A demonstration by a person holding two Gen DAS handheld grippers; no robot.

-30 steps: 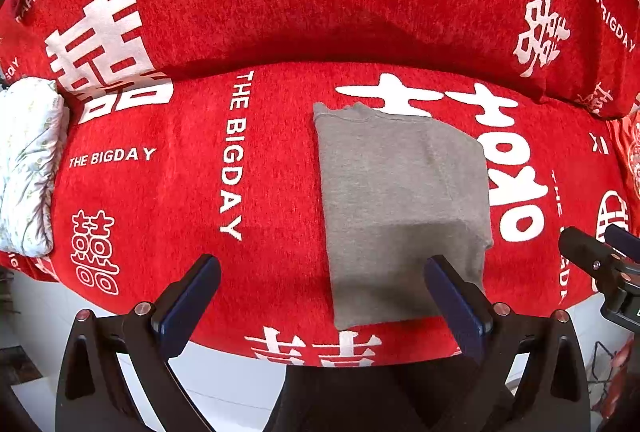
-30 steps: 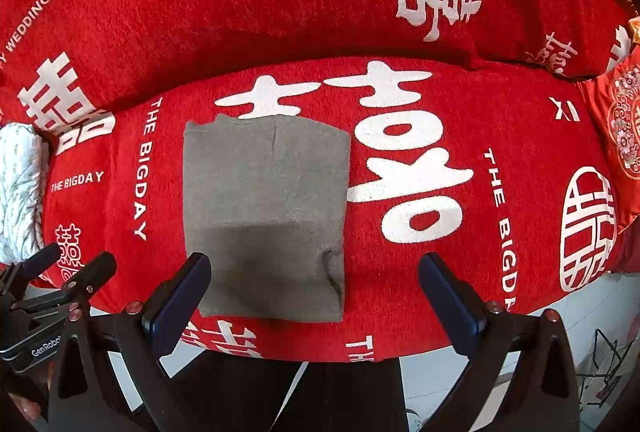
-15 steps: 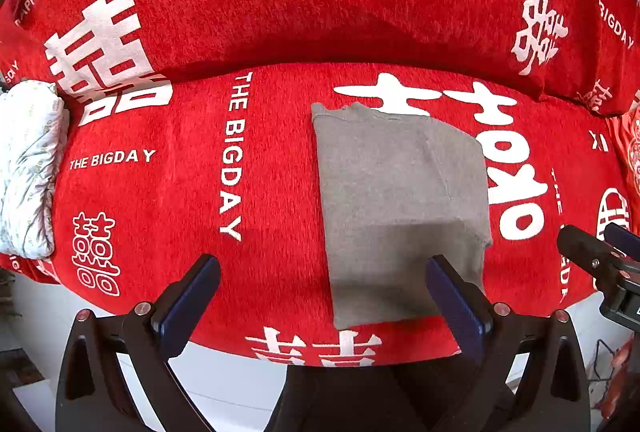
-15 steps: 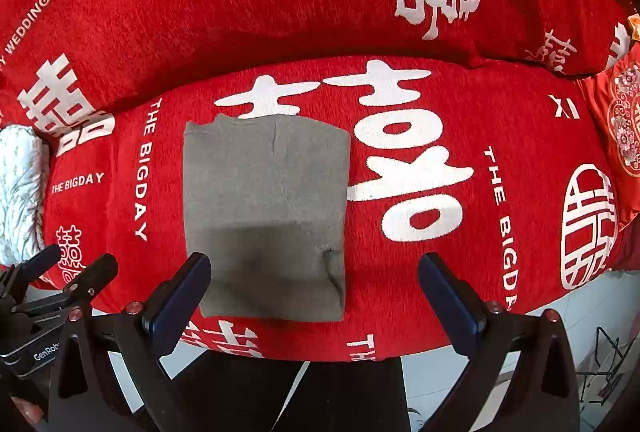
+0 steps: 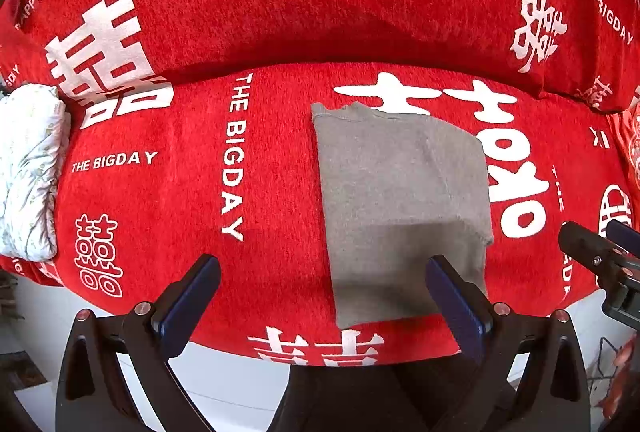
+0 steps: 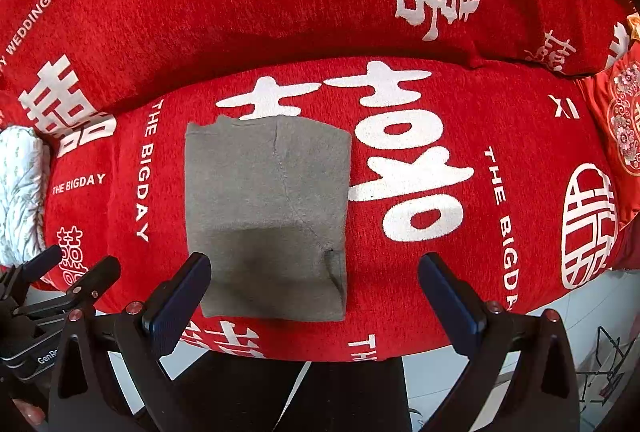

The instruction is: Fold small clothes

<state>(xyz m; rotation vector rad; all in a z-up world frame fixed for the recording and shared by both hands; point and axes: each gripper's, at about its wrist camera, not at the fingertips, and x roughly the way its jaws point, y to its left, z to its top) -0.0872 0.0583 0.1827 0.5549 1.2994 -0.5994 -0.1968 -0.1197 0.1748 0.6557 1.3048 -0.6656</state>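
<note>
One grey garment (image 5: 404,207), folded to a rough rectangle, lies flat on the seat of a sofa covered by one red throw (image 5: 168,191) printed with white characters and the words "THE BIGDAY" and "HAPPY WEDDING". In the left wrist view the garment sits at about 2 o'clock from frame centre; in the right wrist view it (image 6: 266,207) sits at about 9 o'clock. A seam line runs down its top layer, and its near right corner shows a small dark tuck.

Two hand-held grippers. The left gripper (image 5: 320,296) hovers off the sofa's front edge, jaws spread wide, nothing between them; its right finger overlaps the garment's near right corner in the view, though contact cannot be told. The right gripper (image 6: 316,292) is level with it, jaws equally wide and empty; its left finger overlaps the garment's near left edge. Each gripper appears in the other's view: the right one at 3 o'clock of the left wrist view (image 5: 600,264), the left one at 8 o'clock of the right wrist view (image 6: 60,284).

One white patterned cloth bundle (image 5: 30,171) rests at the seat's left end, 9 o'clock, well apart from the garment. One red embroidered cushion (image 6: 620,119) sits at the right end, 3 o'clock.

Surface: soft seat cushion with backrest behind, both under the throw. Pale floor (image 5: 224,384) shows below the front edge.
</note>
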